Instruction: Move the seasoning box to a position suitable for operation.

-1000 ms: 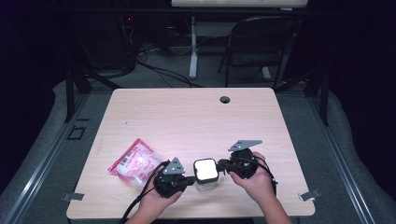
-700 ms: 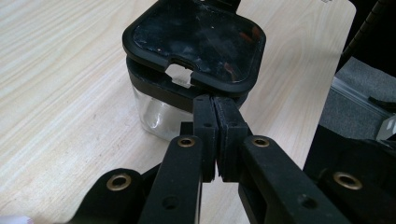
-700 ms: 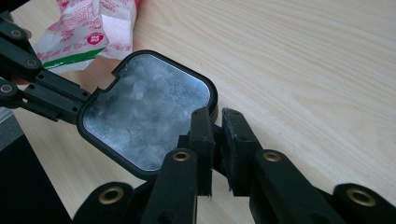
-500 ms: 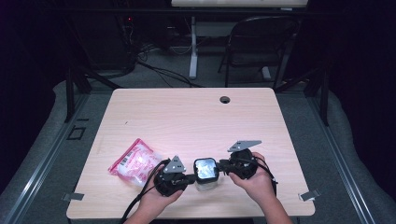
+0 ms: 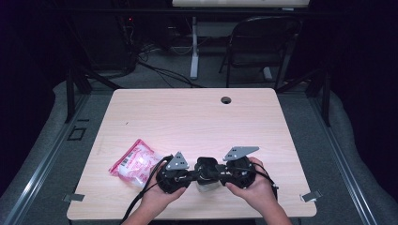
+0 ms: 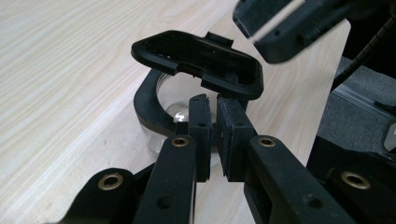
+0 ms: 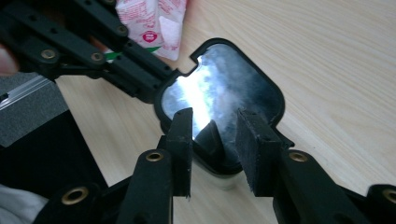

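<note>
Wood tabletop (image 5: pixel 187 122), left fingers (image 6: pixel 201 126) clamped on jar rim (image 6: pixel 144 100), right fingers (image 7: pixel 257 140) just parting, astride lid (image 7: pixel 224 88).

The high view is soft and low in detail: the table (image 5: pixel 197 126) is evenly lit from above while the room around it sinks into near black. In the right gripper view, a white glare burns out the glossy lid (image 7: pixel 224 93). The near jaws in both gripper views are slightly blurred, with soft shadows beneath them.

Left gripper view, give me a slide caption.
Left tool grips the clear container's black rim, hinged lid raised.
</note>
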Motion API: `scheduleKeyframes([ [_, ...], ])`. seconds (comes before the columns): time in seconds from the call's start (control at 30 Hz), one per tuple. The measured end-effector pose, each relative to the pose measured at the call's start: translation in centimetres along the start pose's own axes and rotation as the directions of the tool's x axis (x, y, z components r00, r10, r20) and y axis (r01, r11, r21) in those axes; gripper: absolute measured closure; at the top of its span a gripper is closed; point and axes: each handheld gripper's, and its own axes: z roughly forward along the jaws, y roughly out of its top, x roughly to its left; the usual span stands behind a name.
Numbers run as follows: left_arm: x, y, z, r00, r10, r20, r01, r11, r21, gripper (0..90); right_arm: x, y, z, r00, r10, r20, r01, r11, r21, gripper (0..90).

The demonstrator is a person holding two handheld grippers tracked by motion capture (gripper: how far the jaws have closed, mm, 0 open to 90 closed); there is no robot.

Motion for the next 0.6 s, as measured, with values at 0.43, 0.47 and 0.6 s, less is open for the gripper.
scheduleKeyframes([
  [0.43, -0.2, 1.6, 0.0, 0.9999, 0.013, 0.004, -0.013, 0.9999, -0.004, 82.0, 2.0, -0.1, 0.0, 0.9959, -0.077, 0.047, 0.076, 0.997, 0.009, 56.2],
  [0.47, -0.2, 1.7, 0.0, 0.9999, 0.014, 0.002, -0.014, 0.9999, -0.006, 81.8, 2.2, -0.1, 0.1, 0.9948, -0.081, 0.061, 0.082, 0.997, 0.002, 56.2],
  [0.6, -0.1, 1.8, 0.3, 0.9999, 0.011, 0.000, -0.011, 0.9999, -0.008, 80.9, 2.3, -0.1, 0.5, 0.9908, -0.101, 0.090, 0.101, 0.995, 0.005, 58.9],
])
